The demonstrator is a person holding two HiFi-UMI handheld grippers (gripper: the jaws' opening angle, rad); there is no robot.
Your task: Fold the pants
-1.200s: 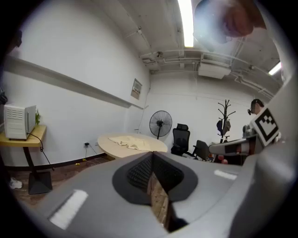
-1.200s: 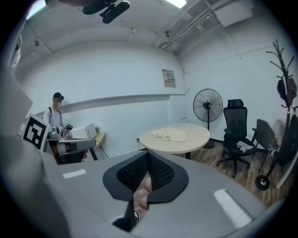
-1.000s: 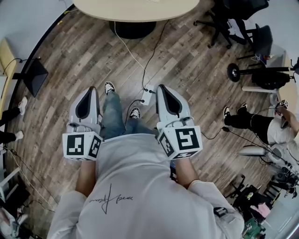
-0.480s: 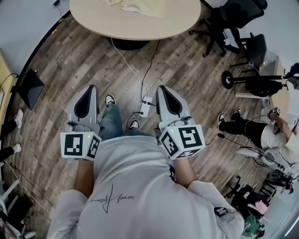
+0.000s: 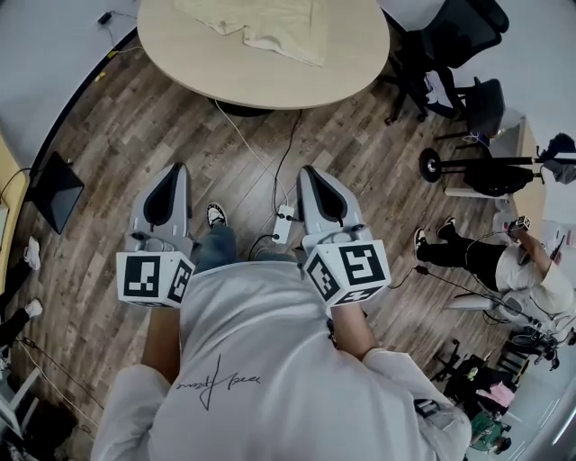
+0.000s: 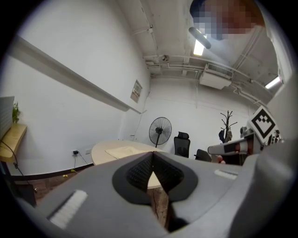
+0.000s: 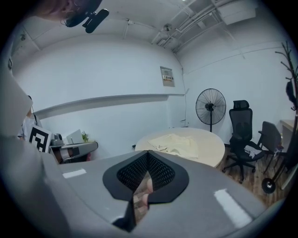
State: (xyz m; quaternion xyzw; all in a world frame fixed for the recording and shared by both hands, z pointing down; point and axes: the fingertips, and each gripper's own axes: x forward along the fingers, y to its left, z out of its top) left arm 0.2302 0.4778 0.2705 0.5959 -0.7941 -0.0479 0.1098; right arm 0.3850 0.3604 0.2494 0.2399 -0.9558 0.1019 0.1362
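Note:
Cream-coloured pants (image 5: 261,25) lie spread on a round light wooden table (image 5: 351,63) at the top of the head view, well ahead of me. They also show as a pale cloth (image 7: 179,143) in the right gripper view and as a thin pale patch (image 6: 122,151) in the left gripper view. My left gripper (image 5: 168,176) and right gripper (image 5: 310,175) are held side by side over the wooden floor, both shut with nothing between the jaws. Neither touches the table or the pants.
Cables and a white power strip (image 5: 283,216) lie on the floor between me and the table. Black office chairs (image 5: 454,54) stand at the right, a standing fan (image 7: 210,108) beyond the table, and a seated person (image 5: 504,261) at the far right. A dark monitor (image 5: 54,189) is at left.
I have walked toward the table: it has come further into view from the top edge, and the pants on it now show. Both grippers stay shut and level.

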